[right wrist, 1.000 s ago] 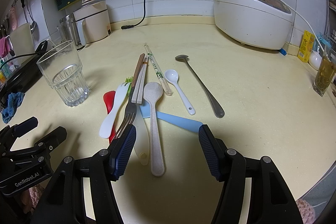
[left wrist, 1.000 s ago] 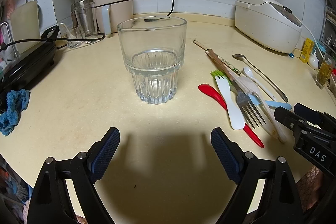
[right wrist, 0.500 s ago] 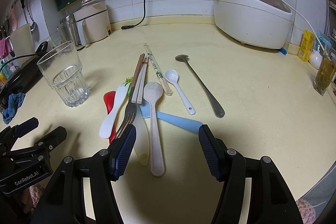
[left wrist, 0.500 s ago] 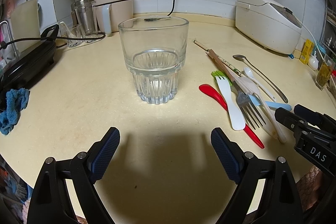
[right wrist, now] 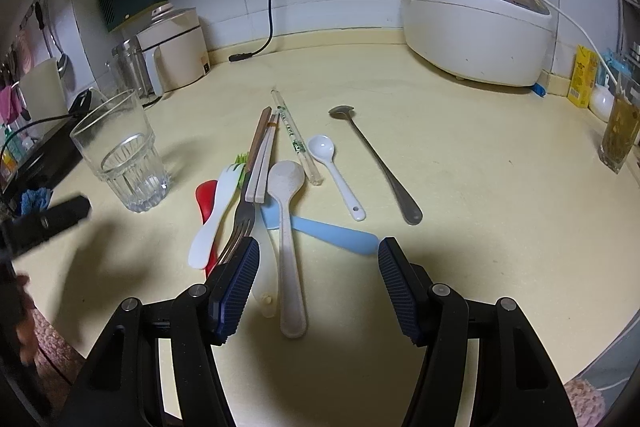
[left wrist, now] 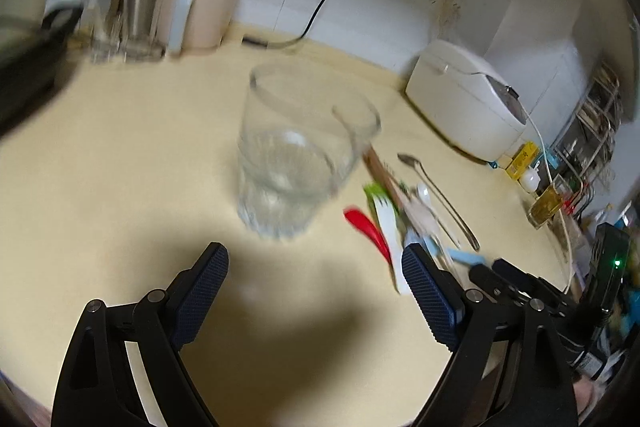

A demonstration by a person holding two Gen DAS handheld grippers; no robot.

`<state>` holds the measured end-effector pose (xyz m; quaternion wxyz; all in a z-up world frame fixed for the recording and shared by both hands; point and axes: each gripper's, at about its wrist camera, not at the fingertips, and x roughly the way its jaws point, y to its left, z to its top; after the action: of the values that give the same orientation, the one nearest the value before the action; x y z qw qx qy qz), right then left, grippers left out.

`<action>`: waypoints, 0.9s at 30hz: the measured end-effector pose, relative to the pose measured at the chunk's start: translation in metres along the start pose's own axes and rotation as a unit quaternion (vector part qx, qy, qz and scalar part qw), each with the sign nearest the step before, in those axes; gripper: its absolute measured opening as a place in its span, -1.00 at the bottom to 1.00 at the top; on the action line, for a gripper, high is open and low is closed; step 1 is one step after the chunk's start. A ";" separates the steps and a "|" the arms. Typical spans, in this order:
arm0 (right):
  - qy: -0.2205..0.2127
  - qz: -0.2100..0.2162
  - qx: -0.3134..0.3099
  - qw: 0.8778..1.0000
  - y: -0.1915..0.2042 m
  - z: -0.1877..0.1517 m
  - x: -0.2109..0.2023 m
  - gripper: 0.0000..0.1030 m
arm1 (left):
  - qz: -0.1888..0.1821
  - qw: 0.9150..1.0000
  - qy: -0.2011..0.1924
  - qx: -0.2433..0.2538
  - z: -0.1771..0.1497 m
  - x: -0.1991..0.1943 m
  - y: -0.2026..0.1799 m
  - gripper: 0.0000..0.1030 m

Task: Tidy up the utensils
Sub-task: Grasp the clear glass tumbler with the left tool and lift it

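Utensils lie in a loose pile on a cream kitchen counter (right wrist: 480, 155), seen from two handheld grippers. The right gripper (right wrist: 319, 285) hovers low over the near end of the pile, its two blue-padded fingers (right wrist: 236, 287) spread apart and holding nothing. Between those fingers lie the handle ends of a beige spoon (right wrist: 288, 227) and a pale blue spatula (right wrist: 332, 233); the tines of a metal fork (right wrist: 240, 223) end just at the left pad. Left of the fork rest a white plastic fork (right wrist: 214, 215) and a red spoon (right wrist: 206, 199). Chopsticks (right wrist: 262, 155) and a clear straw (right wrist: 296, 139) stretch away toward the far wall. To the right, apart from the pile, lie a small white spoon (right wrist: 336, 171) and a long metal spoon (right wrist: 380, 167).

A clear glass tumbler (left wrist: 296, 155) stands upright to the left of the pile. The left gripper (left wrist: 315, 273) hangs above the counter near the tumbler, fingers parted with nothing between them; the glass sits beyond the fingertips, untouched. This view is blurred and tilted. A white rice cooker (right wrist: 476, 23) stands at the far right.
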<state>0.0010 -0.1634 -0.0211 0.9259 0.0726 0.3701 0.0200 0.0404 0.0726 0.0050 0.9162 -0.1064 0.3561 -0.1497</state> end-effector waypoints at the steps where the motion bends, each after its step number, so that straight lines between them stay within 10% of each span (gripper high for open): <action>1: 0.001 0.002 0.003 1.000 -0.002 0.000 0.000 0.22 | -0.003 1.000 -0.009 0.024 0.007 -0.001 -0.001 0.77; 11: 0.010 0.012 0.028 0.999 -0.016 0.001 0.003 0.22 | -0.045 0.984 0.049 0.168 0.043 0.042 -0.002 0.78; 18: 0.026 0.009 0.032 0.999 -0.019 -0.001 0.014 0.22 | -0.114 0.981 0.083 0.130 0.048 0.071 0.024 0.78; 27: 0.031 -0.002 0.023 0.999 -0.016 -0.001 0.021 0.22 | -0.110 0.980 0.101 0.131 0.049 0.102 0.029 0.76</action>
<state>0.0156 -0.1771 -0.0382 0.9120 0.0929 0.3994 0.0119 0.1511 0.0683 -0.0316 0.8592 -0.0083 0.4104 -0.3053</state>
